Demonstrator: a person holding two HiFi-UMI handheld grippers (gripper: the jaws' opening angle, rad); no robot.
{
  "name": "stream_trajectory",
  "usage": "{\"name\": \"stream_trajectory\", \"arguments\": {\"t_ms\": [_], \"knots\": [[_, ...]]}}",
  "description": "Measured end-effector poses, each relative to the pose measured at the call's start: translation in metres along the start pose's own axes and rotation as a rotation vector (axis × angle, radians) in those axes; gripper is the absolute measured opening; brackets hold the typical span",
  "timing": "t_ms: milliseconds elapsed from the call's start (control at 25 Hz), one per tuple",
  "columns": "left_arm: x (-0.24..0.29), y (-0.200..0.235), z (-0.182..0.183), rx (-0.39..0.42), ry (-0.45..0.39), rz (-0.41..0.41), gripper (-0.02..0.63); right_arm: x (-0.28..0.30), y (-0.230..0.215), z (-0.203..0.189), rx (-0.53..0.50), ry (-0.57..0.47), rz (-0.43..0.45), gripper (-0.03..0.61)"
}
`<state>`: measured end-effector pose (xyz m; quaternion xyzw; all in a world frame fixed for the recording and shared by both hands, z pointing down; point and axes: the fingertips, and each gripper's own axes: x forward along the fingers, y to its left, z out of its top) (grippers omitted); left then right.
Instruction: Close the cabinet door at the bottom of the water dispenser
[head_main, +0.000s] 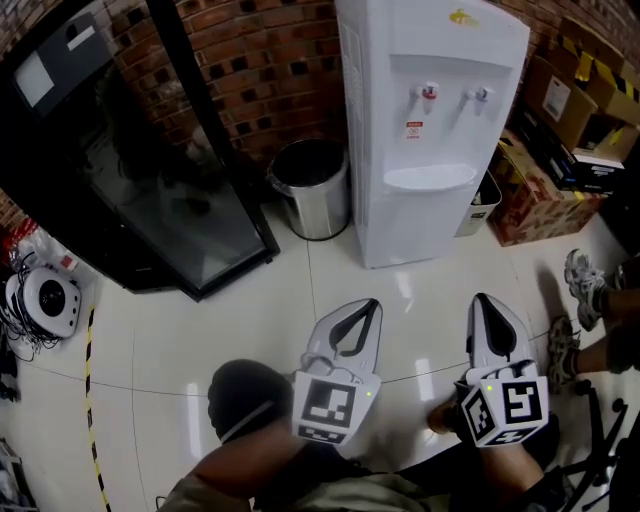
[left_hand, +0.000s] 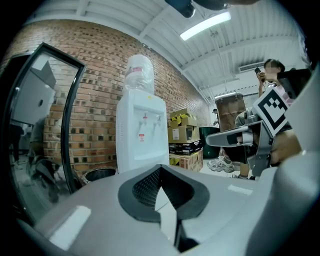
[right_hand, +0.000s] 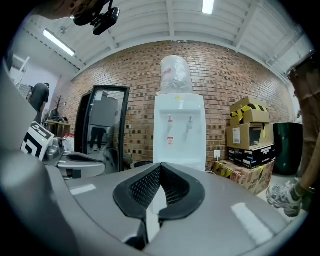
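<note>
The white water dispenser (head_main: 425, 120) stands against the brick wall, with two taps and a bottle (right_hand: 175, 74) on top. Its lower front panel (head_main: 415, 225) looks flush, and no door stands out from it. Both grippers hover over the tiled floor a short way in front of it, pointing at it and touching nothing. My left gripper (head_main: 372, 303) is shut and empty, its tips meeting in the left gripper view (left_hand: 160, 169). My right gripper (head_main: 482, 298) is shut and empty as well (right_hand: 159, 165). It also shows at the right of the left gripper view (left_hand: 220, 139).
A steel trash can (head_main: 312, 185) stands left of the dispenser and a black glass-door cooler (head_main: 150, 170) further left. A small white bin (head_main: 487, 205) and cardboard boxes (head_main: 560, 130) are on its right. A person's shoes (head_main: 582, 280) are at the right edge.
</note>
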<state>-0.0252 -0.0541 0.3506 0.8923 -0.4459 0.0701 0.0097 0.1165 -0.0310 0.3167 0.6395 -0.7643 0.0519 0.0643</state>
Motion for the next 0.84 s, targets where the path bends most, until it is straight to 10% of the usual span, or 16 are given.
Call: {"name": "stream_trajectory", "arguments": {"t_ms": [840], "knots": [[0.007, 0.000, 0.000, -0.012, -0.014, -0.016, 0.000, 0.015, 0.008, -0.008, -0.013, 0.029, 0.015, 0.000]]}}
